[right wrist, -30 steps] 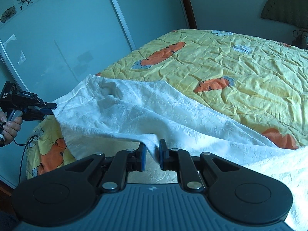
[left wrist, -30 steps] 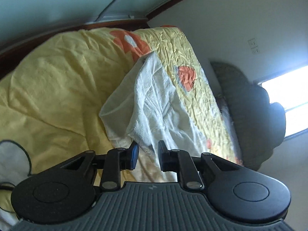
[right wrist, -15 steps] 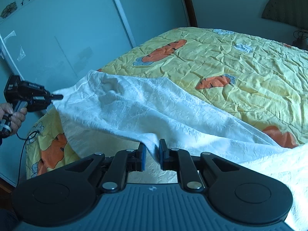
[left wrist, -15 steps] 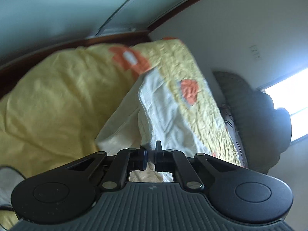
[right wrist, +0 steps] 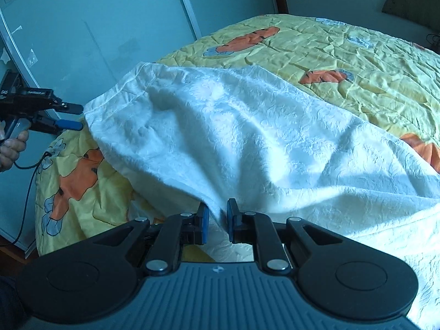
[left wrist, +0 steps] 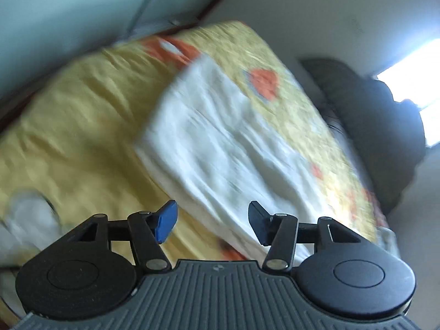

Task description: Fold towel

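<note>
A white textured towel (right wrist: 247, 137) lies spread over the yellow bedspread (right wrist: 357, 63), one end doubled over onto itself. My right gripper (right wrist: 217, 221) is shut on a bunched edge of the towel at the near side. In the blurred left wrist view the towel (left wrist: 220, 143) lies flat on the bed ahead of my left gripper (left wrist: 211, 221), whose jaws are opening with nothing between them. The right wrist view shows my left gripper (right wrist: 74, 117) just off the towel's far left corner, fingers apart, held by a hand (right wrist: 11, 148).
The yellow bedspread (left wrist: 82, 126) with orange carrot prints hangs over the bed's corner at the left. Pale sliding wardrobe doors (right wrist: 96, 27) stand behind the bed. A dark headboard (left wrist: 379, 126) and a bright window (left wrist: 412, 82) are at the right. A cable (right wrist: 30, 184) dangles from the left gripper.
The left gripper shut on the towel's corner, then let it go and its jaws spread; the corner now lies on the bed. My right gripper sank a little, still gripping.
</note>
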### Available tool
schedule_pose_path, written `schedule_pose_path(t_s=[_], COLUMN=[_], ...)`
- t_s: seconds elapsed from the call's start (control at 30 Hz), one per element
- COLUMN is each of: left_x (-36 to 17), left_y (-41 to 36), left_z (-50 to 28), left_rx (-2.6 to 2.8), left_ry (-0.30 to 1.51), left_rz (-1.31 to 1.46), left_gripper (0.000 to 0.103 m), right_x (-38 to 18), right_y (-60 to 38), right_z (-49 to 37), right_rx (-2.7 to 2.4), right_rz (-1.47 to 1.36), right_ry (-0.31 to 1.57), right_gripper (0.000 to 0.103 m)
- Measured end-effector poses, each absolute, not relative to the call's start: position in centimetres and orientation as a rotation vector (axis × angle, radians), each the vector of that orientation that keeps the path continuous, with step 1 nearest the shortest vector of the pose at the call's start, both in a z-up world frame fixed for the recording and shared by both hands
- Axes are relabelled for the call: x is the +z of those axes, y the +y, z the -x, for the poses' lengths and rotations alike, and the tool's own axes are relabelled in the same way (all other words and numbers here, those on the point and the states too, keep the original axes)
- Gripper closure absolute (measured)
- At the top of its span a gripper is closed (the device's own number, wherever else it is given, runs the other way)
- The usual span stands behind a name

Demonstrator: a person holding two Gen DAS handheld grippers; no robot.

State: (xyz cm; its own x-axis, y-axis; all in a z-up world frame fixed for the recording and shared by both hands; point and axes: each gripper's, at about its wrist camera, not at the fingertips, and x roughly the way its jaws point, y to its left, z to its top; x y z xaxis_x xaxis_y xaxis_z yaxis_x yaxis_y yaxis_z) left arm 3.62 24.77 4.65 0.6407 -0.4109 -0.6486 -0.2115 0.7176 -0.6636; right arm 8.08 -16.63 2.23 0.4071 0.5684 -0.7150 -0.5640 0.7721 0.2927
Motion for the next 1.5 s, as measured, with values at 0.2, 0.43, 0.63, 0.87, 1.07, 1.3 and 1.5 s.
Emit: schedule_pose_path(t_s=[0.2,0.43,0.63,0.87,1.07,1.3,1.5], left_x=[1.8,-1.2,-2.7,-3.1,-3.5,-4.5,-5.1], left_y=[12.7,7.0,6.1,5.4,5.4,6.2,6.7], left_z=[-3.5,-7.8,-10.6,-9.7,-8.6,-7.3,-7.3], left_rx=[-0.458,-0.305,-0.212,-0.192,-0.218,-0.259,-0.287], left_ry=[0.967,1.056,1.045,0.98,0.923,0.888,0.889], left_rz=[1.157,1.217,1.097,0.903,0.875,0.922,0.943], left_gripper=[0.044,0.044,0.052,0.089,0.09,0.09,0.09], right_x=[2.1,2.9,1.8,3.2,7.3,3.0,1.1], right_y=[-16.9,-17.2,-17.6,-23.2,-34.9,-40.9,-39.2], right_z=[-7.9,-7.7,-7.4,-7.1,-12.3,-22.3,-24.8], right_rx=[0.708,0.706,0.703,0.631,0.152,-0.172,-0.266], right_rz=[-0.031,-0.054,-0.1,-0.314,-0.44,-0.474,-0.23], right_ry=[0.899,0.863,0.886,0.897,0.718,0.925,1.014], right_gripper=[0.09,0.09,0.09,0.037,0.024,0.046,0.047])
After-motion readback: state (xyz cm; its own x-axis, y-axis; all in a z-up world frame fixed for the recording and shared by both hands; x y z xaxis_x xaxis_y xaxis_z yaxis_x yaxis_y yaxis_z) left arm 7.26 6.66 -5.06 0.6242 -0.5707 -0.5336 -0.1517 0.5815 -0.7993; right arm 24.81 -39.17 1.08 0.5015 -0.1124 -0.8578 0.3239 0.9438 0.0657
